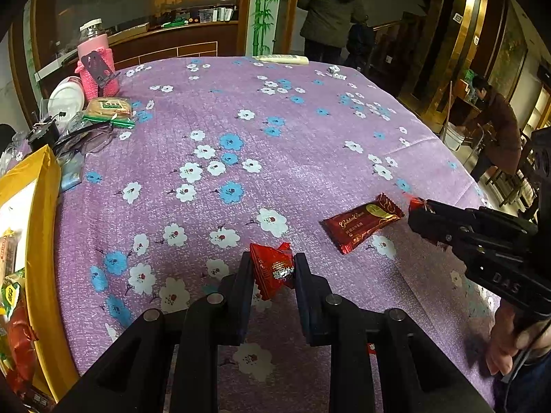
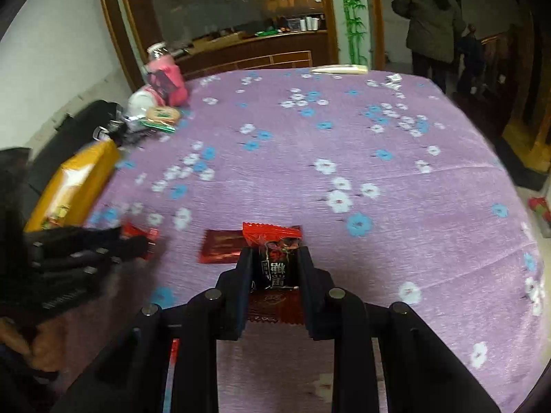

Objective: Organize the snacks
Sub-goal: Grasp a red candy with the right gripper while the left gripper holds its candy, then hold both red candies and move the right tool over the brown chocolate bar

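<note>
My left gripper point(image 1: 273, 265) is shut on a small red candy packet point(image 1: 272, 273), held just above the purple flowered cloth point(image 1: 241, 158). A dark red snack bar point(image 1: 361, 222) lies flat on the cloth to its right. My right gripper point(image 2: 274, 258) is shut on a red-and-black candy packet point(image 2: 275, 265); in the left wrist view this right gripper point(image 1: 418, 213) enters from the right, just beyond the bar. In the right wrist view the bar point(image 2: 220, 246) lies just behind the fingers, and the left gripper point(image 2: 137, 241) with its red packet point(image 2: 141, 232) is at the left.
A yellow box point(image 1: 44, 241) holding several snacks stands at the cloth's left edge. Behind it are a pink sleeved bottle point(image 1: 98, 65), a wrapped bread point(image 1: 110, 108) and white plates point(image 1: 67, 99). A pale remote point(image 1: 280, 58) lies at the far edge. Two people point(image 1: 330, 13) are in the room beyond.
</note>
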A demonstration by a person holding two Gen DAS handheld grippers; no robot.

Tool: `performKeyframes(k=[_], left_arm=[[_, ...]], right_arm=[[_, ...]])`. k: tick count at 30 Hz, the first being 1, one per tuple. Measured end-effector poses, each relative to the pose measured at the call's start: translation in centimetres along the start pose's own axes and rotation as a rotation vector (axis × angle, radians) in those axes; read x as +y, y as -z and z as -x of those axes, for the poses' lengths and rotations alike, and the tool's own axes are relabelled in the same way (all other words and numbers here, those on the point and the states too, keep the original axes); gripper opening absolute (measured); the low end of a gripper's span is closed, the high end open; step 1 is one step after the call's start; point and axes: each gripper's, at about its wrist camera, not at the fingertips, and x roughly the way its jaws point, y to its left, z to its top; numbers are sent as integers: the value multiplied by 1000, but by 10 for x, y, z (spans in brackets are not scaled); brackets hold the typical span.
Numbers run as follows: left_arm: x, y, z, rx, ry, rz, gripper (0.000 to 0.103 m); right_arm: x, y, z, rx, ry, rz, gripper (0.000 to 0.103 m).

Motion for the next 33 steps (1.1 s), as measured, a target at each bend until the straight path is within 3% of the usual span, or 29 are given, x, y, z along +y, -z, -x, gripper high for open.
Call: performKeyframes(k=[7,25,33], left_arm=[[-1,1,-2,2,-2,-8,22],[-11,1,3,-39,-34,-45,22],[-9,1,7,-44,-27,-42,22]], right_arm=[[10,2,-6,33,-90,-21,24],[1,7,-10,64,-149,-98,24],[-1,3,1,2,-72,-89,24]])
